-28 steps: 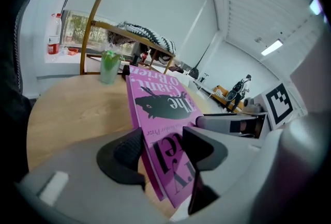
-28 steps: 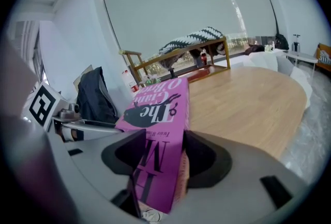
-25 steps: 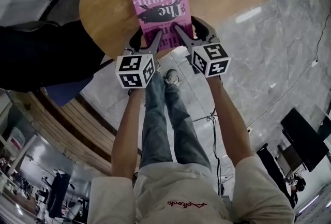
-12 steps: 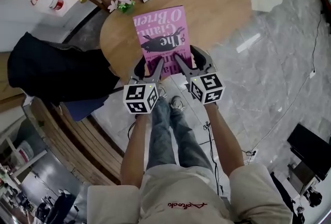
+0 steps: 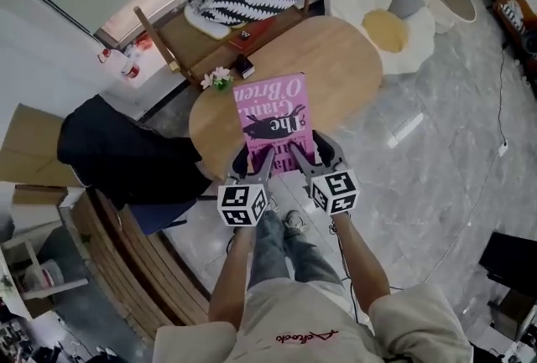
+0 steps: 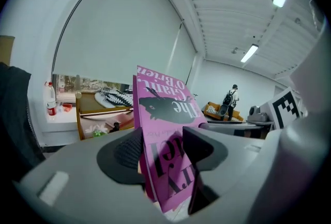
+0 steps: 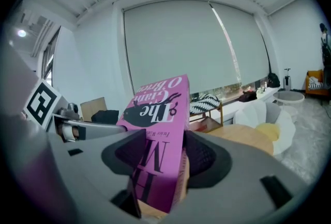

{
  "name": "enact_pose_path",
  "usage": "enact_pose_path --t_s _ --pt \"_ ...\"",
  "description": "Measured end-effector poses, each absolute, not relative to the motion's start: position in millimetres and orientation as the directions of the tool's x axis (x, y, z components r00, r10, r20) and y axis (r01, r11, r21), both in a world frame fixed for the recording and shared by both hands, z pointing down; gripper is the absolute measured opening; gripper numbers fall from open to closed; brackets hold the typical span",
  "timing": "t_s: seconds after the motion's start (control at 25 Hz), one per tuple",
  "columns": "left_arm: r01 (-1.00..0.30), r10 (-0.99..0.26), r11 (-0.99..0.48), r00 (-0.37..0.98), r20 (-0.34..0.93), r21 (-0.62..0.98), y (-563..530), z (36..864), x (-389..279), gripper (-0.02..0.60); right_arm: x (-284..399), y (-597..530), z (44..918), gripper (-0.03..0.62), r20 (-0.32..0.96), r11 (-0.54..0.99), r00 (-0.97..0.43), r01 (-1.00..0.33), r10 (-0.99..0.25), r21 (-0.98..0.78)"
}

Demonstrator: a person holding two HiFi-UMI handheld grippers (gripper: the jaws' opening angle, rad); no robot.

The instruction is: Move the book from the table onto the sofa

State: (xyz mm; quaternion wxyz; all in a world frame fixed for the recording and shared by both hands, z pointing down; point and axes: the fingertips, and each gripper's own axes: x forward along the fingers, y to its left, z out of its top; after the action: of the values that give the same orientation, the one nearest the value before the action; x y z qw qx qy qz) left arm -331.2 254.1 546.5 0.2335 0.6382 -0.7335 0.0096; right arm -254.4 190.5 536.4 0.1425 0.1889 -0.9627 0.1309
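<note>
Annotator: head view first. Book [image 5: 273,122], a pink paperback, is held flat in the air over the near end of the table [image 5: 352,59]. Left gripper [image 5: 254,160] and right gripper [image 5: 315,156] both bite its near short edge, side by side.

Checker: What's round the table?

Annotator: Flowers [image 5: 220,78] on the table's left rim. Dark jacket [image 5: 126,156] left of the table. White seat [image 5: 382,18] with a yellow centre at the table's far right end. Bare grey floor [image 5: 436,152] right of the table, plenty of room there. Can't tell which thing is the sofa.

Checker: Left gripper view?

Annotator: Jaws clamped on the book's near edge, one pad on each face. Cover runs away from the camera, no sag.

Checker: Right gripper view?

Annotator: Same, pads pressed on both faces. The page block shows on the book's right side, with the table top beyond it.

Checker: Handling?

Annotator: My read is light and stiff enough while closed. The cover looks glossy, so it may be slippery. It's held at one edge only, so the far end could droop or the pages could fan. Two grips spread along the short edge look right. Keep both level or the book twists. Best exit is the table's right side, away from the flowers and jacket.
</note>
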Motion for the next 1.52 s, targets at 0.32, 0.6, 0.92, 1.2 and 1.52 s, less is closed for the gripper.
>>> enact_pose_path --t_s 0.32,0.6,0.92,1.2,1.52 --pt "-0.958 -0.954 0.158 -0.085 0.287 0.241 259.4 479.2 -311.6 0.245 -231.6 199.3 472.2 0.25 0.251 0.891 -0.894 -0.42 -0.372 -0.175" --pt "-0.969 -0.97 0.142 -0.095 0.223 0.203 259.1 427.1 -298.7 0.245 -216.7 201.2 422.0 0.25 0.178 0.891 -0.898 -0.429 -0.402 -0.151" --pt "-0.979 -0.98 0.066 -0.028 0.195 0.191 223.7 389.4 -244.9 0.245 -157.5 173.8 385.9 0.25 0.146 0.857 -0.866 -0.497 -0.479 -0.136" --pt "-0.972 -0.968 -0.147 0.18 0.175 0.183 172.5 381.5 -163.6 0.245 -67.0 143.7 379.4 0.25 0.137 0.73 -0.742 -0.67 -0.656 -0.132" --pt "-0.888 -0.881 -0.415 0.446 0.158 0.197 124.0 373.3 -44.9 0.245 56.2 123.5 369.2 0.249 0.141 0.513 -0.525 -0.851 -0.839 -0.113"
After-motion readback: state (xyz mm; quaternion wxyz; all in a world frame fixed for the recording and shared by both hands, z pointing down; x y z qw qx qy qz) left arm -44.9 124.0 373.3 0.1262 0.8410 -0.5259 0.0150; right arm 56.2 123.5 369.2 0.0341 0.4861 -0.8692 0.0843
